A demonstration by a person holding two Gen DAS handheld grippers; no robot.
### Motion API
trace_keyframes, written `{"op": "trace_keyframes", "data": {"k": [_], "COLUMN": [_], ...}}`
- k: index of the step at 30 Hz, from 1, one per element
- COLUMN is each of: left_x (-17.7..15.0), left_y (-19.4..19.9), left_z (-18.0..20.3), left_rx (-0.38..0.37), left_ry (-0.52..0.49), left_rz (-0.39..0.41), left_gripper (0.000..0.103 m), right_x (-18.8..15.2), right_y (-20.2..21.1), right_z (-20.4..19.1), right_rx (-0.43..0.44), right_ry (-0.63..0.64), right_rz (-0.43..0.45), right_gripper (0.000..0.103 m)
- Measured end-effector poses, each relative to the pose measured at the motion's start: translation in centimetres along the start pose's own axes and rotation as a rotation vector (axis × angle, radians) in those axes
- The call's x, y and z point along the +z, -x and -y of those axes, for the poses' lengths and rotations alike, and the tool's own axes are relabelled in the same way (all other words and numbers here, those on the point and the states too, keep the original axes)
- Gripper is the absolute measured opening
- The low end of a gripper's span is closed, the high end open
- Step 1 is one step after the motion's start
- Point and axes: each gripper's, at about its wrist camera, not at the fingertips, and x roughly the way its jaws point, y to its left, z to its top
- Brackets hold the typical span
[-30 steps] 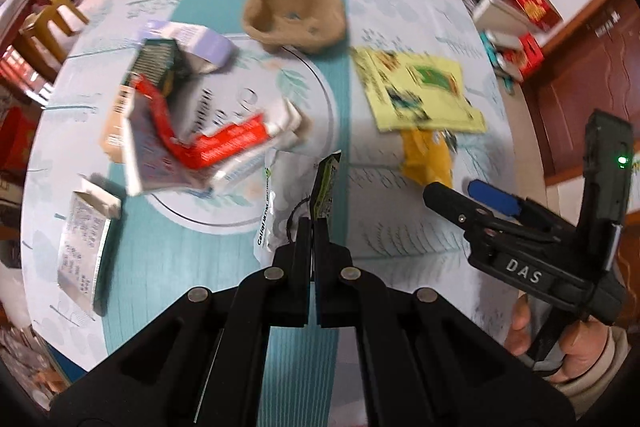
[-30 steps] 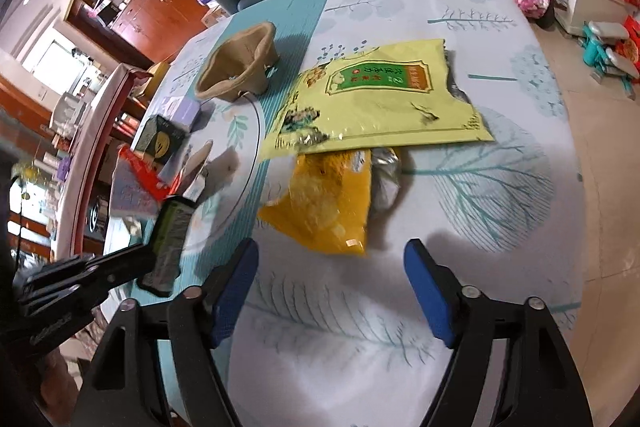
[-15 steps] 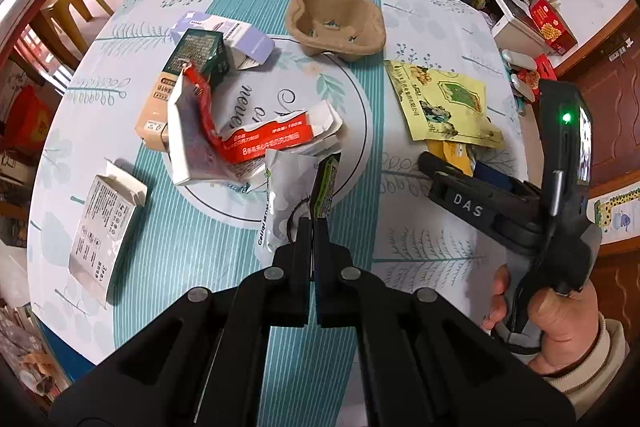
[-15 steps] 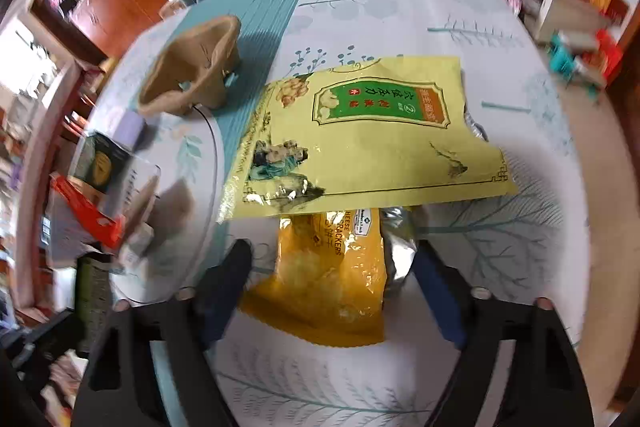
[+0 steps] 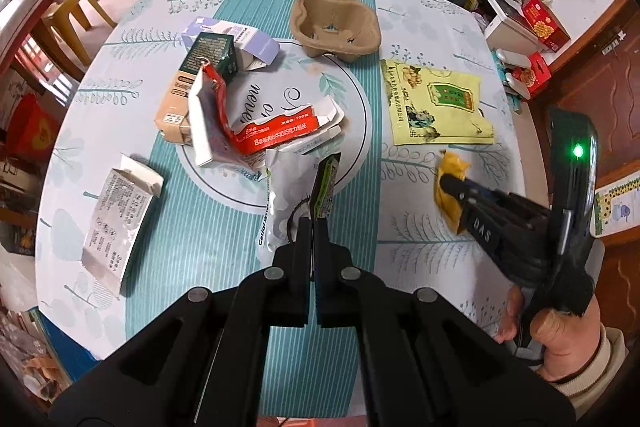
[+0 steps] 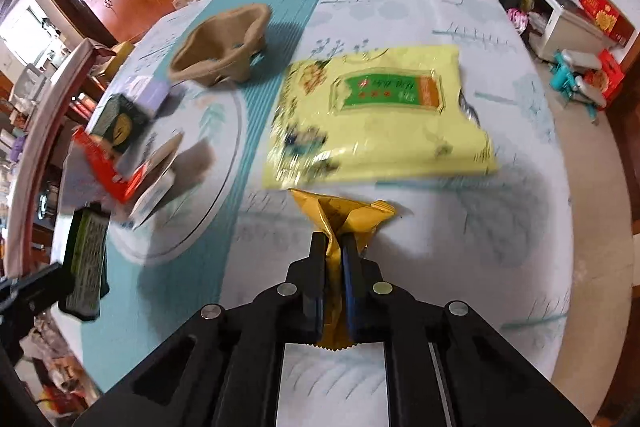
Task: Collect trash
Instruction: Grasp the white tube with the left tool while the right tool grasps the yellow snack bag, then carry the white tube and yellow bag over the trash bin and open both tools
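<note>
The right tool has closed, pinching the orange wrapper crumpled between its fingers.

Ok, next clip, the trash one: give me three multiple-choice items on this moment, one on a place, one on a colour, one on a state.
1. Where does the brown pulp cup carrier sit?
A. At the far side of the table, toward the sofa
B. On the floor
C. Under the large yellow bag

2. What colour is the crumpled wrapper in the right gripper?
A. Purple
B. Orange-yellow
C. White

3. How is the left gripper?
A. Wide open, nothing in it
B. Shut on a red carton
C. Shut on a dark green packet

Answers: 1 A, it stands beyond the other litter, nearest the sofa. 2 B, orange-yellow foil shows between the pads. 3 C, the packet sticks up from the closed pads.
</note>
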Motion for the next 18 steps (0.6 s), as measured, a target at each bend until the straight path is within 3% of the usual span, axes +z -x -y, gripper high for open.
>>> {"op": "trace_keyframes", "data": {"k": [8, 18], "left_x": [-2.8, -9.6], "left_y": [3.5, 9.8], "left_z": [-1.4, -4.8], "left_rx": [-0.011, -0.036], "left_ry": [-0.059, -0.196], "left_rz": [0.047, 0.122], "left_gripper": [0.0, 0.0], "right_x": [-4.8, -12.6], "right_y": [4.4, 13.0], "right_z": [-2.1, -8.0], "right_rx": [0.085, 0.136], "right_ry": [-0.055, -0.134], "right_rz": [0.037, 0.164], "right_gripper": [0.006, 0.006]}}
